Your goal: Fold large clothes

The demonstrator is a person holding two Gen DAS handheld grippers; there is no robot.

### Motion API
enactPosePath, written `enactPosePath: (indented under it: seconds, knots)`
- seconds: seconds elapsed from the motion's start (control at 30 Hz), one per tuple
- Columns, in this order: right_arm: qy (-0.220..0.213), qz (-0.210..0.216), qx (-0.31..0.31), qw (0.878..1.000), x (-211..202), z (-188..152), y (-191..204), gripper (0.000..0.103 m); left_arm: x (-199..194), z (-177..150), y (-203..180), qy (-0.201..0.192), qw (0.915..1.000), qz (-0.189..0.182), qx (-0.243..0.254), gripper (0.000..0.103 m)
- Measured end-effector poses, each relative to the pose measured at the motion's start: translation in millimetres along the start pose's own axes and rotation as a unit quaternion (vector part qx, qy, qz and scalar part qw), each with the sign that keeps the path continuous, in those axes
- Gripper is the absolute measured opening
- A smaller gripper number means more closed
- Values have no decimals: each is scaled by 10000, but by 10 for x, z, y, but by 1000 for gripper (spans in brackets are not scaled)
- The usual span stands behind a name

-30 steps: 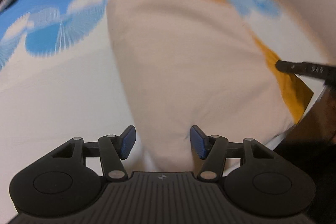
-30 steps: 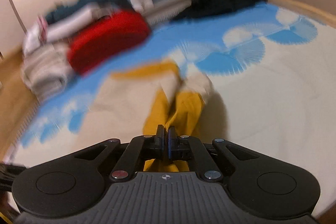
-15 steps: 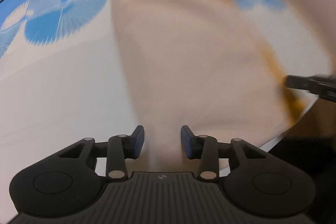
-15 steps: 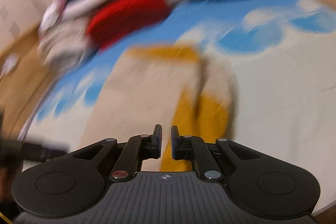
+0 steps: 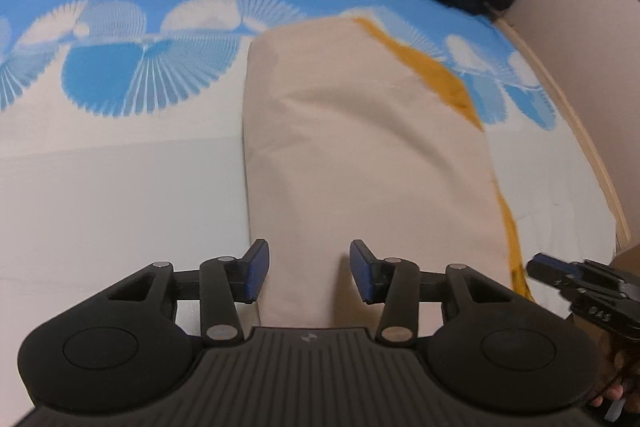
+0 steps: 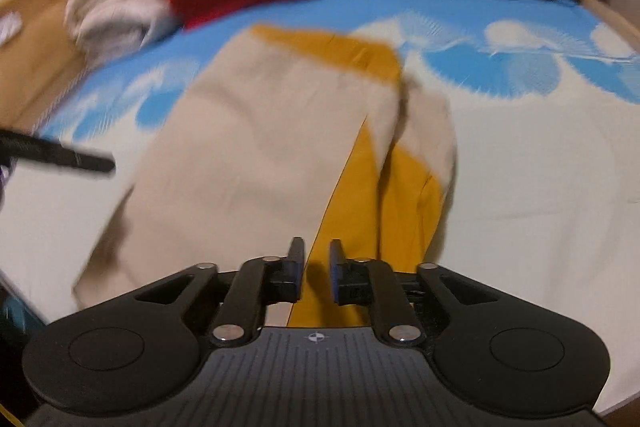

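Both grippers let go of the beige-and-mustard garment (image 6: 256, 155)
Right gripper (image 6: 317, 277), clamped on cloth a second ago, has just been opening, empty; left gripper (image 5: 306, 273) half-open, empty; far clothes blurred.

Warm, dim indoor light is washing both views; its source isn't showing. Fisheye is bending the bed sheet (image 5: 120, 195) edges hard. Right wrist view is smearing (motion blur), so the clothes pile (image 6: 120, 7) is probably unreadable; left view is holding sharper, soft shadows only.
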State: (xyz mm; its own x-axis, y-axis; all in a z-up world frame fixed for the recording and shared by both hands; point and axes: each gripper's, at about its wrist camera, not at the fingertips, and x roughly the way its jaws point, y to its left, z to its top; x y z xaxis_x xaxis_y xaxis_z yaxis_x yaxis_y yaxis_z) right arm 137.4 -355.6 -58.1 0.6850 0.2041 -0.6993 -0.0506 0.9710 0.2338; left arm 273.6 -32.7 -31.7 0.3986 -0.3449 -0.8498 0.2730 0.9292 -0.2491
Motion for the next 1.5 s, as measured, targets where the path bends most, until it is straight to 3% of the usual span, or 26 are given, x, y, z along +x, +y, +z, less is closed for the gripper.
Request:
enactPosePath:
  seconds: [0.07, 0.13, 0.2, 0.27, 0.33, 0.53, 0.57, 0.6, 0.7, 0.77, 0.93, 1.13, 1.23, 1.27, 1.3, 1.37, 1.5]
  knots:
    - [-76, -159, 199, 9996, 15, 37, -50, 24, 235, 2, -38, 385, 9988, 192, 239, 49]
    - [3, -372, 349, 9987, 108, 85, -65, 25, 343, 13, -113, 477, 9969, 398, 486, 51]
    - [161, -554, 520, 9970, 205, 93, -97, 31, 316, 70, -102, 328, 9987, 257, 278, 56]
    - [238, -710, 717, 9946, 313, 133, -165, 32, 273, 152, 0, 86, 9998, 117, -105, 74]
    - [241, -649, 985, 9927, 341, 154, -230, 32, 262, 226, 94, -74, 9987, 220, -449, 83]
    - [354, -340, 1118, 9925, 436, 148, -237, 30, 474, 437, 370, 44, 9915, -101, -1296, 83]
    - [359, -255, 1035, 9936, 441, 148, -208, 19, 528, 482, 419, 25, 9905, -148, -1367, 83]
    - [336, -207, 931, 9949, 455, 158, -183, 0, 558, 518, 450, -10, 9892, -218, -1450, 83]
    - [83, -175, 724, 9972, 364, 182, -117, 0, 626, 583, 560, -127, 9821, -449, -1827, 83]
    - [-44, -251, 901, 9956, 318, 184, -180, 0, 709, 645, 609, -228, 9774, -536, -2033, 84]
    - [56, -485, 768, 9958, 360, 152, -160, 0, 937, 748, 693, -228, 9700, -867, -2259, 83]
    - [389, -634, 666, 9950, 506, 122, -120, 0, 1045, 800, 666, -344, 9795, -696, -1861, 65]
    - [428, -709, 747, 9938, 533, 129, -126, 6, 945, 813, 667, -513, 9816, -612, -1737, 69]
    - [426, -766, 804, 9929, 534, 134, -136, 18, 937, 812, 686, -477, 9817, -583, -1746, 81]
    - [406, -849, 843, 9920, 528, 140, -143, 36, 946, 794, 727, -382, 9808, -609, -1810, 85]
    - [344, -1048, 911, 9897, 518, 134, -179, 50, 1015, 745, 814, -62, 9775, -810, -1946, 87]
    - [527, -847, 1404, 9851, 558, 84, -347, 53, 1151, 643, 846, 392, 9703, -1368, -1955, 89]
